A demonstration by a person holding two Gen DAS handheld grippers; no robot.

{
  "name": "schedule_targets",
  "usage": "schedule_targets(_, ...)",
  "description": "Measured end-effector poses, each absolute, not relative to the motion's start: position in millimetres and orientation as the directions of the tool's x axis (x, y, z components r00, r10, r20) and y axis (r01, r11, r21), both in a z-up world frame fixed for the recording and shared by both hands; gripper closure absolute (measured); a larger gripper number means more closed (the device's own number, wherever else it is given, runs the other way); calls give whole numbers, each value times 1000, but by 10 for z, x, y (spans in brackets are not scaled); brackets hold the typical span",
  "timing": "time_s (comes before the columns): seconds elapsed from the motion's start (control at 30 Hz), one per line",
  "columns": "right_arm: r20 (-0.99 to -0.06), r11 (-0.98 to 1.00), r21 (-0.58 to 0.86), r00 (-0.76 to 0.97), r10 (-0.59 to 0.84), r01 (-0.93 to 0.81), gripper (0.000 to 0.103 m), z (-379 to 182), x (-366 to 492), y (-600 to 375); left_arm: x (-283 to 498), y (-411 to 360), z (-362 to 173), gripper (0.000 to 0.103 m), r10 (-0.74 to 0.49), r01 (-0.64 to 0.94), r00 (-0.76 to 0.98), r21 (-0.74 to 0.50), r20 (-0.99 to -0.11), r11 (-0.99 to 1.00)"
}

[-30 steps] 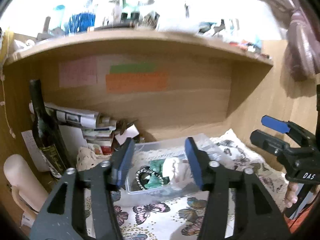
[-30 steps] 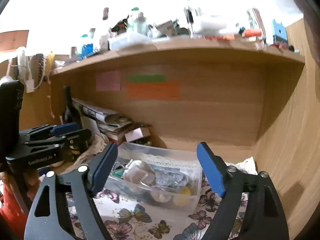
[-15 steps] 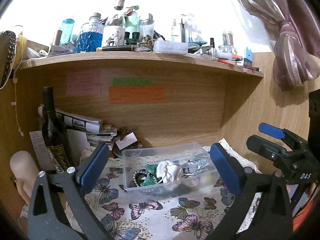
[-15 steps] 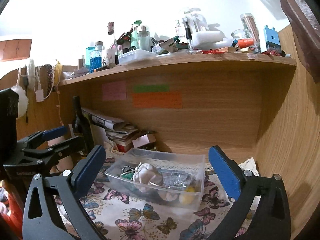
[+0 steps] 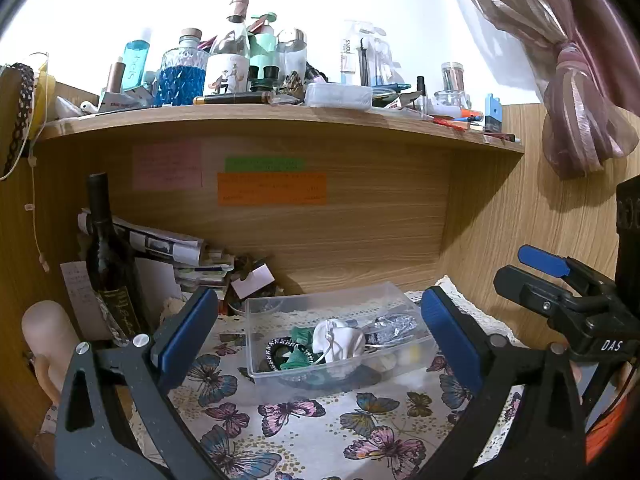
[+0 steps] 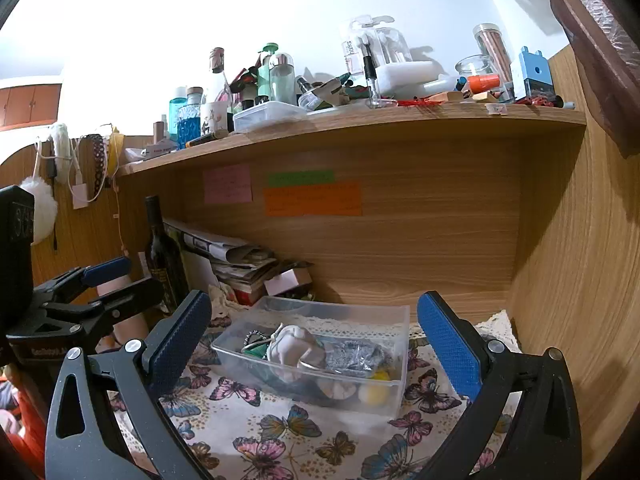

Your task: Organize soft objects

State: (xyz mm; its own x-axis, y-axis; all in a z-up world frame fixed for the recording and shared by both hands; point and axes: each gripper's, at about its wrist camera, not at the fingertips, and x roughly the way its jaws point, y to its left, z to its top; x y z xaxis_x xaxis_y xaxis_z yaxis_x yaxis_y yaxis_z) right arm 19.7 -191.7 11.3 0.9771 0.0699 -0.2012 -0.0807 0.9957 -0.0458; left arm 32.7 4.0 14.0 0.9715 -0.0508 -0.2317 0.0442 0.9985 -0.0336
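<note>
Soft objects (image 5: pixel 338 338) lie heaped in a clear plastic bin (image 5: pixel 320 308) that stands on a butterfly-print cloth (image 5: pixel 304 420) in a wooden desk alcove: a white fabric piece (image 6: pixel 294 346) on top, green fabric (image 5: pixel 298 356) beside it, a black-and-white beaded ring (image 5: pixel 280 350) toward the bin's left end, silvery-grey material (image 6: pixel 352 354) toward its right, and 2 pale rounded pieces, one yellowish (image 6: pixel 374 394), pressed against the near wall. The left gripper (image 5: pixel 320 334) has just been opening and now stands spread wide, its 2 blue pads (image 5: pixel 188 330) flanking the bin in the left wrist view without touching it; nothing is gripped. The right gripper (image 6: pixel 314 346) has likewise just been opening and is also at full spread, with the bin seen between its blue pads (image 6: pixel 448 346) but apart from them, and nothing is clamped. Each gripper shows in the other's view, the right one at the right edge (image 5: pixel 560 300), the left one at the left edge (image 6: pixel 80 300). A dark wine bottle (image 5: pixel 108 264) stands upright left of the bin, against a stack of papers and magazines (image 5: pixel 168 248). On the alcove's back panel are 3 sticky notes (image 5: pixel 272 188), pink, green and orange. The shelf (image 5: pixel 280 118) above is crowded with bottles and small clutter, and a tied-back curtain (image 5: pixel 568 120) hangs at the upper right.
</note>
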Motion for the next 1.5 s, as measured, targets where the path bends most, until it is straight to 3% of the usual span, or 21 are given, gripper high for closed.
schedule_targets(1.5,-195,996,-49,979,65,-76,0,108,166,-1842,313,-28,153,0,-54,50,974,-27,-218,998)
